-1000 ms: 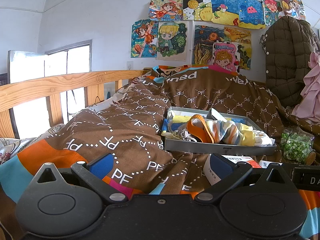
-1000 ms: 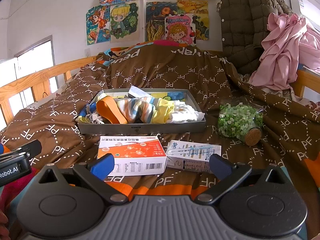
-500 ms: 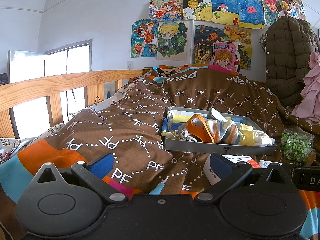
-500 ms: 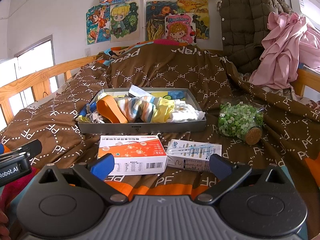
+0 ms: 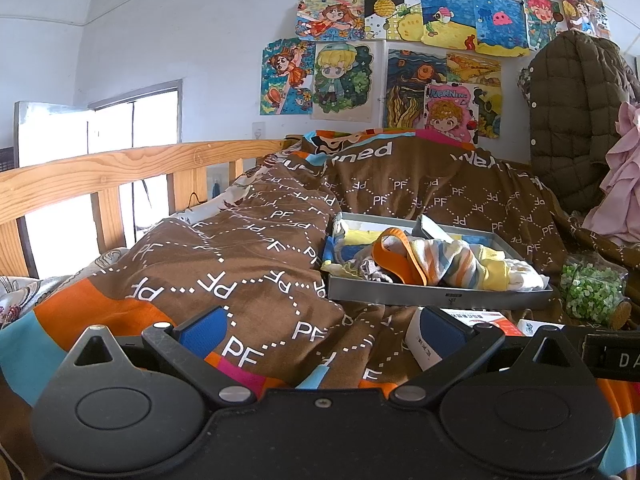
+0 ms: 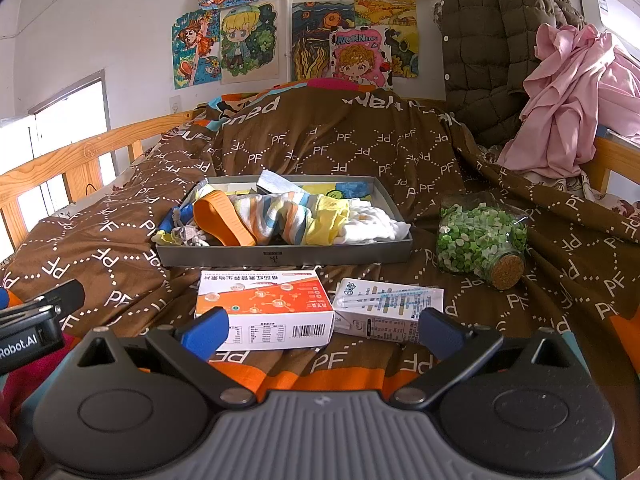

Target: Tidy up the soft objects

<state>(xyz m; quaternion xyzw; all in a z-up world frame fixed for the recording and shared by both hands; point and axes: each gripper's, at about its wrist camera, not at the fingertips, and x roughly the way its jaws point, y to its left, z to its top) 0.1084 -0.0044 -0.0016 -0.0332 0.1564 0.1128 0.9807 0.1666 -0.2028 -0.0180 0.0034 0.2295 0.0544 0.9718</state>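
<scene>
Grey tray [image 6: 280,257] lying on the bed's brown quilt [image 6: 340,148], carrying soft items. Striped cloth [image 6: 280,216]: seeming light, limp; pinching a raised fold looks best. Orange band [image 6: 222,220]: appearing springy. Items beneath staying hidden. Left tool [image 5: 320,330], right tool [image 6: 322,330]: both standing wide, carrying nothing.

Both my wrist cams sit low over the blanket [image 6: 120,240], facing the poster wall; left cam looks from further left, both share the tray [image 5: 440,298] [image 6: 280,256].
</scene>
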